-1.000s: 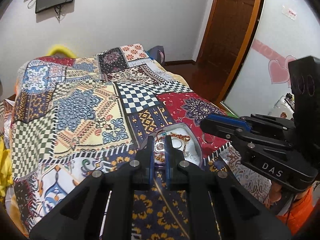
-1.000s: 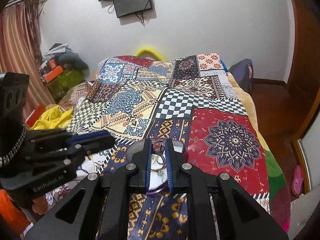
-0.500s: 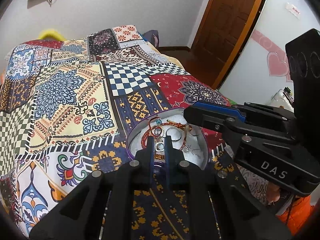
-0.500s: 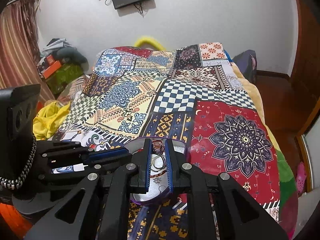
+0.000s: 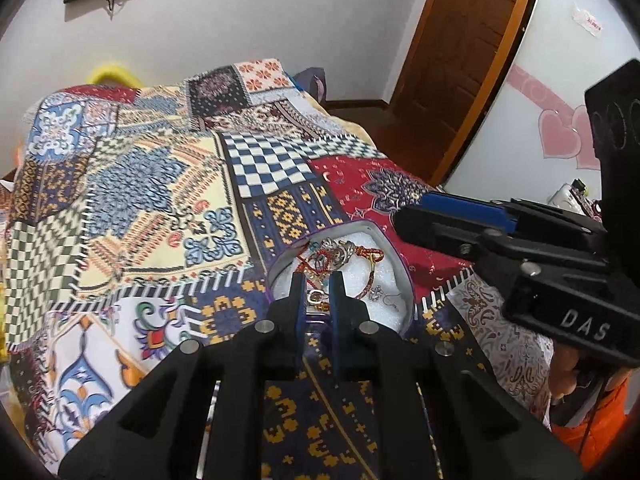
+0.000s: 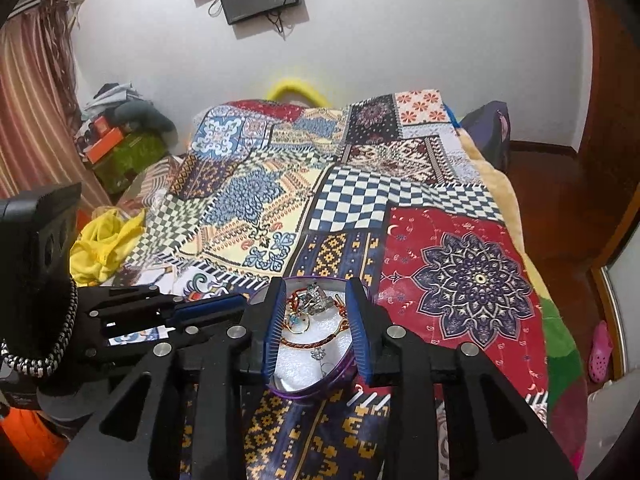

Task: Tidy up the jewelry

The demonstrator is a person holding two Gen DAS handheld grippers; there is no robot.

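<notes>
Our right gripper [image 6: 318, 320], spread wide, hangs straight over the tangle [image 6: 310, 308] in the tin [image 6: 316, 390] (left gripper [image 5: 318, 294] nips a small clasp [image 5: 316, 297]).

The bed [image 6: 460, 264] is covered with a colourful patchwork quilt [image 5: 160, 200]. A round purple-rimmed tray [image 6: 320, 390] of jewelry lies on its near part, on a dark blue patch.

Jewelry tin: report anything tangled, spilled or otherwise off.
Inside the purple-rimmed tin, the red cord bracelets, rings and silver pieces lie heaped in one tangle at the far end, not sorted. A small silver earring lies apart on the white foam. Nothing has spilled onto the quilt.
</notes>
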